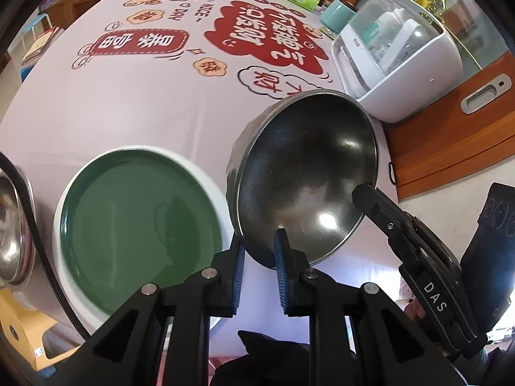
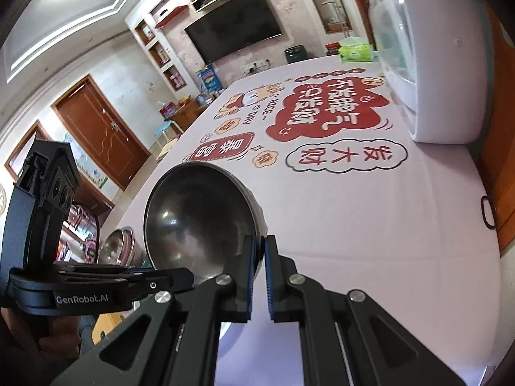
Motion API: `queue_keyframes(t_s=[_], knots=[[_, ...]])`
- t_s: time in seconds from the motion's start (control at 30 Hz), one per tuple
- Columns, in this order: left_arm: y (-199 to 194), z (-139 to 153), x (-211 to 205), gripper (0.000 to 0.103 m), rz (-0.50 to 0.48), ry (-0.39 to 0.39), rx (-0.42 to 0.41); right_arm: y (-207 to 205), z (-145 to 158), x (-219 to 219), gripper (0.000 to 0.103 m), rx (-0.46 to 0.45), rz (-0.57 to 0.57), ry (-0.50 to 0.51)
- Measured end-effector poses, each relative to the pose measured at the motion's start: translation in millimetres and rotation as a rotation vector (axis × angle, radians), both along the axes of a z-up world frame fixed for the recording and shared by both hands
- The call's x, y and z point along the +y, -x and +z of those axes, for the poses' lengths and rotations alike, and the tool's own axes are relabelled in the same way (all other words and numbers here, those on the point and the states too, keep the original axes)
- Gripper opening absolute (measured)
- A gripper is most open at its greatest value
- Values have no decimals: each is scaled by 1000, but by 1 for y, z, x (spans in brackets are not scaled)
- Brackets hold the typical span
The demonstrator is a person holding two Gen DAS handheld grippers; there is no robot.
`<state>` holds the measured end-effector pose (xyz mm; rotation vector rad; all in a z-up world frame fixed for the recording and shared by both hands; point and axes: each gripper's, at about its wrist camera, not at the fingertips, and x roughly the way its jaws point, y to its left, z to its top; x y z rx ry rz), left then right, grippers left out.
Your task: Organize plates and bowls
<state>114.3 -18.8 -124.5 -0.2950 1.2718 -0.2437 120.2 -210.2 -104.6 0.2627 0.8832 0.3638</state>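
Both tongs are clamped on the rim of the same steel bowl (image 1: 302,173): the left tongs (image 1: 259,257) pinch its near edge between the blue pads, and the right tongs (image 2: 257,257) grip the rim at another spot, their black arm reaching in from the right in the left wrist view. The bowl hangs tilted, hollow side toward the cameras, clear of the surface (image 1: 128,109). Just beside it on the left a green plate (image 1: 138,222) lies flat on the printed cloth, and a second steel bowl (image 1: 13,225) sits at the far left edge. A white appliance (image 1: 399,61) stands further back. The step in hand looks like carrying the bowl to its place. Next it probably needs levelling and setting down, perhaps into the other bowl, before either grip lets go.
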Motion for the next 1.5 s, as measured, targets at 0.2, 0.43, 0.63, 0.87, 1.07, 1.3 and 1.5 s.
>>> queue_keyframes(t_s=[0.2,0.43,0.63,0.87,1.07,1.3,1.5], knots=[[5,-5,15,16,15,19,16,4,5,17,7,-8,52,49],[14,-2,43,16,56,21,-3,0,5,43,7,0,123,63],[22,-1,77,16,88,15,-9,-3,4,77,8,10,176,66],[23,-1,119,16,93,3,-6,-3,7,123,8,-12,215,103],[25,1,157,16,89,-26,-3,4,12,174,10,-61,260,186],[35,1,206,16,122,-26,10,7,10,221,10,-54,303,194],[45,-6,241,16,133,-34,39,14,2,255,11,-31,330,197]])
